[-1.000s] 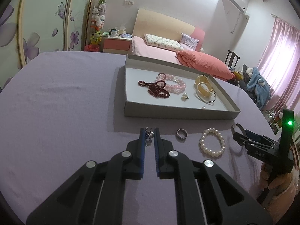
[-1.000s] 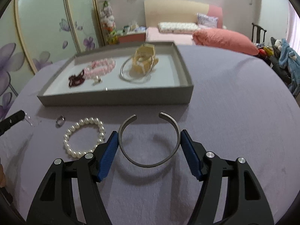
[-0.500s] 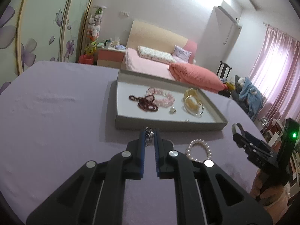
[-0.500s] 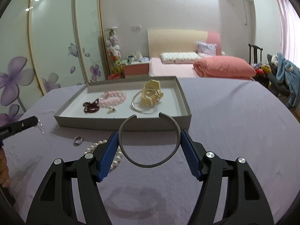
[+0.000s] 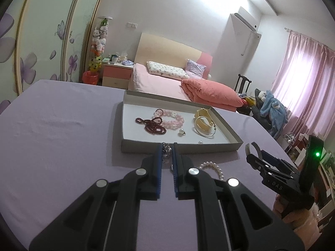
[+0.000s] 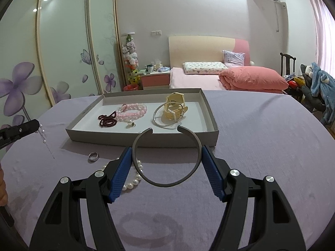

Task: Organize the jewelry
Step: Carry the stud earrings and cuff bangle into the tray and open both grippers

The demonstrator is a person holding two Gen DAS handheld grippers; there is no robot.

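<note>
The open metal cuff point(image 6: 167, 161) sits crosswise between the blue pads of the right gripper point(image 6: 167, 161), one pad pressing on each side of the band, its gap facing forward toward the tray point(image 6: 212, 117). It looks thin, stiff and light, and probably slick — smooth metal on ribbed pads, held only at two narrow contact lines, so it could pivot or spring out if squeezed harder or tipped. The hold across its widest part seems the sound one; its shadow on the purple cloth point(image 6: 261, 136) directly under the fingers suggests it is lifted clear.

The left gripper point(image 5: 167, 154) is drawn nearly closed on a small beaded pendant piece point(image 5: 166, 153), pinched right at the fingertips. In the right view a limp strand of tiny beads point(image 6: 45, 137) dangles below those tips — soft, very light, likely to swing and snag.

Just ahead of both grippers stands the tray, already holding dark red beads point(image 5: 151, 125), a pink bracelet point(image 5: 171, 119), a cream watch point(image 6: 174, 107) and a thin bangle point(image 6: 167, 119). Beneath and left of the right fingers, on the cloth, lie a pearl bracelet point(image 6: 132, 183) and a ring point(image 6: 93, 156).
</note>
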